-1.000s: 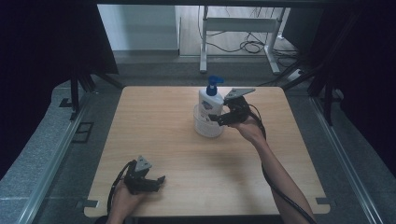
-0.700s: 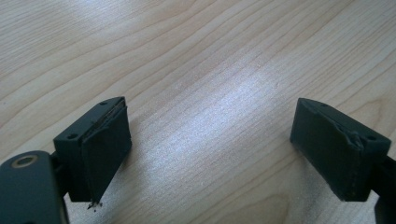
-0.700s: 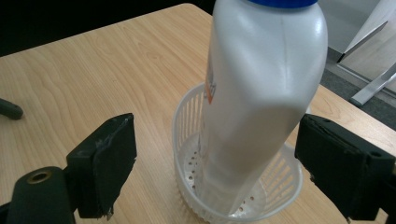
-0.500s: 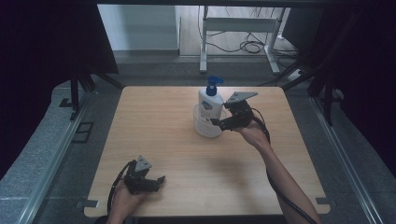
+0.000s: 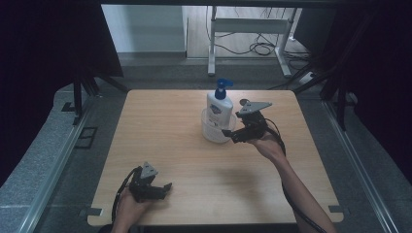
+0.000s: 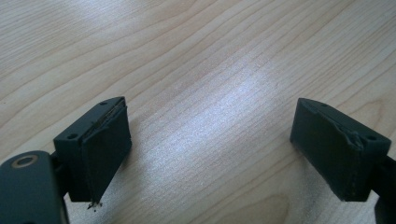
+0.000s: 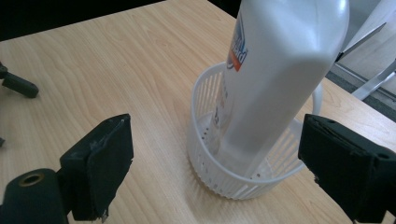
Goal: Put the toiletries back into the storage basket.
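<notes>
White pump bottle [image 5: 219, 108] with a blue pump head, standing upright in a small white slotted basket [image 5: 212, 133] on the far middle part of the wooden table [image 5: 160, 131]. The bottle's long axis runs vertical; in the right gripper view it leans slightly, probably from the camera's own tilt rather than the bottle's.

The right gripper [image 5: 236, 134] lies just beside the basket on its right, jaws spread wide and holding nothing. In the right gripper view the bottle [image 7: 275, 79] and basket [image 7: 243, 179] sit ahead of the jaws and between their lines, somewhat nearer the right-hand jaw; whether that jaw touches the basket rim cannot be told.

The left gripper [image 5: 159, 190] rests at the near left of the table, well apart from the bottle, jaws likewise spread and empty over bare wood [image 6: 219, 93].

The right hand is much the nearer. A grasp would call for a short advance straight along the jaws, closing across the upright body above the basket rim.
</notes>
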Demonstrator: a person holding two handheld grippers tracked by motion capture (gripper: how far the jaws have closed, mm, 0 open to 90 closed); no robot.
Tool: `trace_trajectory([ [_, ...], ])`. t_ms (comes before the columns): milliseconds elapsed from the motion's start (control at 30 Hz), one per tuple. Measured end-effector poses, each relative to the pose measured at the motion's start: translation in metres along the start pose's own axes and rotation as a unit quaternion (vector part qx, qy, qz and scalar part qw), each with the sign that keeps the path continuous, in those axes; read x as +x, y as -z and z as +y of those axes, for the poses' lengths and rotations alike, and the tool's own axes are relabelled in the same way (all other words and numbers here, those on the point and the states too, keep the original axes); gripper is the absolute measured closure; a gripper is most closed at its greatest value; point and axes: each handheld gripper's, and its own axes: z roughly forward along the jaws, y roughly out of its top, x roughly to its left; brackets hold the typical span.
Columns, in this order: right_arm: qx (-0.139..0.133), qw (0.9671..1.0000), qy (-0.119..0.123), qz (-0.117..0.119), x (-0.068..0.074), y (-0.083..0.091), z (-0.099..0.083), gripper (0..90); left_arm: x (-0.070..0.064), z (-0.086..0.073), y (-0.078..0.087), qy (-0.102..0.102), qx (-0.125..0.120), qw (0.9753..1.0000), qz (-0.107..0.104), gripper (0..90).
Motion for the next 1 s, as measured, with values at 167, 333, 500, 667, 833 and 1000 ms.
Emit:
trace_trajectory([
  [167, -0.002, 1.0000, -0.004, 0.002, 0.003, 0.005, -0.007, 9.2, 0.000, 0.000, 0.000, 0.001, 0.000, 1.0000, 0.001, 11.6],
  [333, -0.001, 1.0000, -0.006, 0.003, 0.005, 0.010, -0.013, 8.6, 0.000, 0.000, 0.000, 0.001, 0.000, 1.0000, 0.001, 11.6],
  [500, 0.001, 1.0000, -0.010, 0.002, 0.006, 0.015, -0.020, 8.3, 0.000, 0.000, 0.000, 0.001, 0.000, 1.0000, 0.001, 11.6],
  [667, 0.005, 0.9999, -0.012, 0.002, 0.007, 0.020, -0.028, 8.0, 0.000, 0.000, 0.000, 0.001, 0.000, 1.0000, 0.001, 11.6],
  [833, 0.008, 0.9998, -0.015, 0.003, 0.009, 0.025, -0.037, 7.3, 0.000, 0.000, 0.000, 0.001, 0.000, 1.0000, 0.001, 11.6],
  [1000, 0.002, 0.9998, -0.019, 0.003, 0.012, 0.032, -0.044, 7.2, 0.000, 0.000, 0.000, 0.001, 0.000, 1.0000, 0.002, 11.6],
])
